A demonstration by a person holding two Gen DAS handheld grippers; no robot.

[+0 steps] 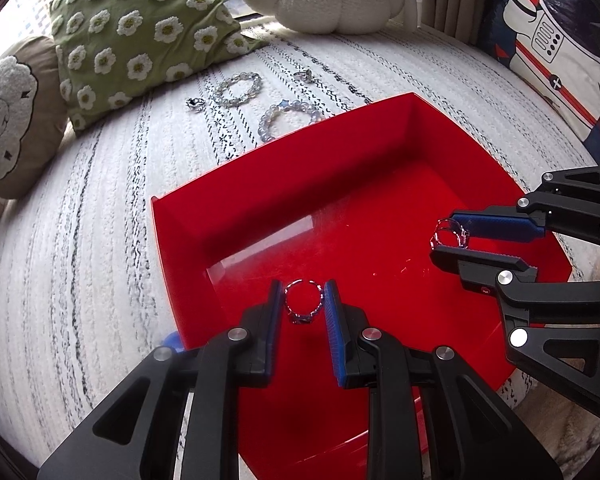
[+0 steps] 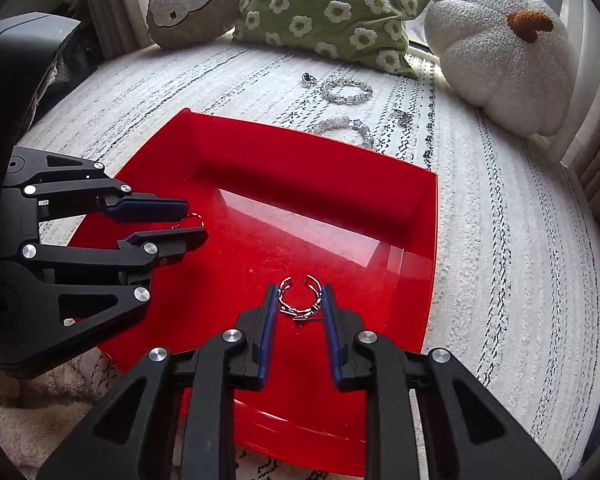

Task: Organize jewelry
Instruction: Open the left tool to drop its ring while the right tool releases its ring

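Both grippers hover over a red tray (image 1: 260, 168) (image 2: 300, 160) on a white, black-striped cover. In the left wrist view my left gripper (image 1: 304, 292) is shut on a silver ring (image 1: 302, 317) held upright between its blue pads, just above the tray floor. My right gripper (image 1: 444, 236) enters from the right, shut on a second silver ring (image 1: 462, 236). The right wrist view shows the right gripper (image 2: 300, 292) pinching that open-band ring (image 2: 300, 312), with the left gripper (image 2: 196, 220) and its ring (image 2: 196, 215) at the left.
Beyond the tray lie two clear bead bracelets (image 1: 240, 76) (image 1: 288, 107) (image 2: 346, 82) (image 2: 340, 122) and two small silver pieces (image 1: 194, 104) (image 1: 304, 76). A green daisy cushion (image 1: 140, 32), sheep cushion (image 1: 8, 116), white pumpkin cushion (image 2: 496, 40) and astronaut cushion (image 1: 548, 52) line the back.
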